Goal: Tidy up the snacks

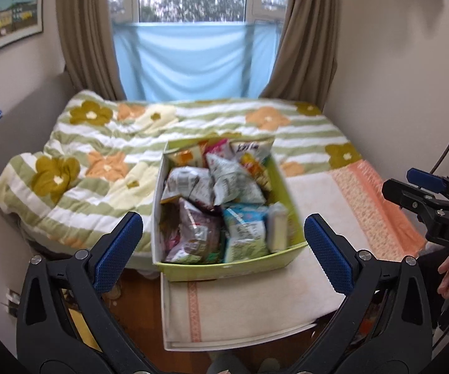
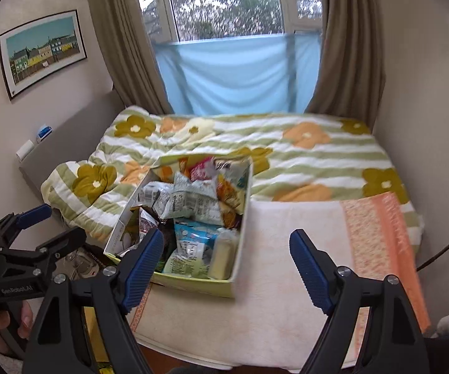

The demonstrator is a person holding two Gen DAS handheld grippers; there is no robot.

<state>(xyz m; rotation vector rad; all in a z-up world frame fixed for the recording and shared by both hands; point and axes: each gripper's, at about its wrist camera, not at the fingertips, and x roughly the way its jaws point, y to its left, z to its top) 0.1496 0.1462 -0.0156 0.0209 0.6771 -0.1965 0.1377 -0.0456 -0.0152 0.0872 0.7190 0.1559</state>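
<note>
A green box (image 1: 224, 268) crammed with jumbled snack packets (image 1: 233, 184) sits on a towel-covered bed (image 2: 286, 296), both the left gripper (image 1: 223, 243) and right gripper (image 2: 226, 263) hovering wide apart and empty, fitting either packets gathered or sorting ahead.

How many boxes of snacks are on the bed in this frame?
1. A single green box packed with snack packets sits on the cream towel at the foot of the bed, beside the floral quilt. Nothing suggests another, though the view is blurred.
</note>
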